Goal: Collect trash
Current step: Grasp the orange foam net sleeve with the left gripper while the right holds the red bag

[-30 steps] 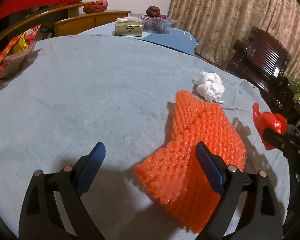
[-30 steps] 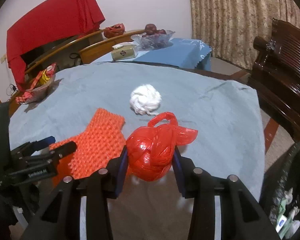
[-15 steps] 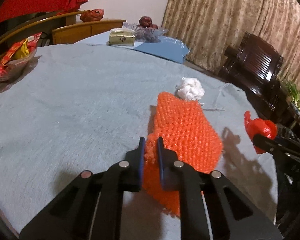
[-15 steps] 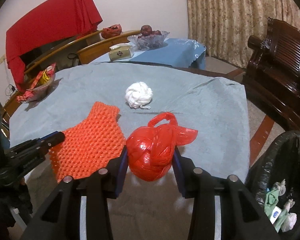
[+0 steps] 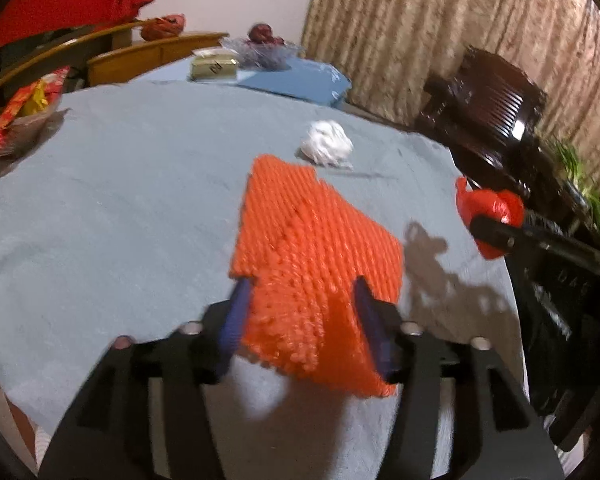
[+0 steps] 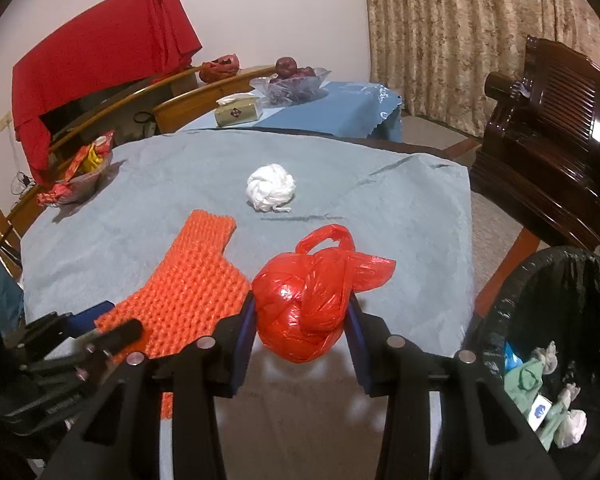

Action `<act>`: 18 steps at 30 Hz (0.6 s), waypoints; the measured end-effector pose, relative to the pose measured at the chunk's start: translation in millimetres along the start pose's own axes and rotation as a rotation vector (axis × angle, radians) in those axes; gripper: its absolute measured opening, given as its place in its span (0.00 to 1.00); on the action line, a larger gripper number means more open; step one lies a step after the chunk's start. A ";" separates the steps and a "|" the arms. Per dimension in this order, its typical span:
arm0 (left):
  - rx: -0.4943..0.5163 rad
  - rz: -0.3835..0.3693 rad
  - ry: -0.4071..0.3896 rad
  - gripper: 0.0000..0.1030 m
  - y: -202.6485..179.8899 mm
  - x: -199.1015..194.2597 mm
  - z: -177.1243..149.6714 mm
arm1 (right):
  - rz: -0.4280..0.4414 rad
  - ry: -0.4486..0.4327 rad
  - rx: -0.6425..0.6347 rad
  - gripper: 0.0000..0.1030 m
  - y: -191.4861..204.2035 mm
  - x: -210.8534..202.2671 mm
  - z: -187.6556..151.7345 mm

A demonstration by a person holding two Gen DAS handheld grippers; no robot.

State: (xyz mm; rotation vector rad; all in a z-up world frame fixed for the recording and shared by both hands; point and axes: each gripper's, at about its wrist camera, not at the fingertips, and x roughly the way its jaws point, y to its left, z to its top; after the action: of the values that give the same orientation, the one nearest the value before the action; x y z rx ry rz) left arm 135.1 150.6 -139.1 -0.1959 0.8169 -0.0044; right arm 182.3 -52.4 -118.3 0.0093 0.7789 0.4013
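Now left gripper (image 5: 300,320) jaws just reopened, orange foam net (image 5: 316,256) between (near table edge); right gripper (image 6: 300,340) clamps red bag (image 6: 308,300).

Orange knobbly foam net (image 5: 316,248), red bag (image 6: 308,300), white wad (image 6: 271,187), grey-blue tablecloth (image 6: 172,184).

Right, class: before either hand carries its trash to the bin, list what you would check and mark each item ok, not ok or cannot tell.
1. Right gripper clamped on the red bag: ok.
2. Left gripper gripping the orange foam net: not ok; its fingers have just been opening, net between them.
3. Net lifted off the grey tablecloth: cannot tell.
4. Bin open with room: ok.
5. White wad collected: not ok, on the cloth.
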 end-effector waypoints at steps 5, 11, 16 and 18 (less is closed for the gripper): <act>0.017 -0.018 0.041 0.67 -7.2 14.7 -4.3 | -0.009 -0.001 0.005 0.40 -3.8 -7.4 -5.5; 0.083 -0.006 0.061 0.14 -26.9 19.0 -14.4 | -0.023 -0.002 0.015 0.40 -11.9 -14.6 -9.6; 0.111 0.011 0.009 0.10 -38.6 5.5 -14.1 | -0.030 -0.012 0.019 0.40 -16.7 -23.4 -10.9; 0.114 0.010 -0.013 0.10 -42.3 -2.3 -12.6 | -0.031 -0.019 0.021 0.40 -18.0 -27.7 -11.3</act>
State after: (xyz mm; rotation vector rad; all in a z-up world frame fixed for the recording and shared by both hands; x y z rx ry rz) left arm 127.4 107.1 -138.4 -0.0843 0.8021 -0.0400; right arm 163.1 -80.5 -110.3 0.0207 0.7641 0.3628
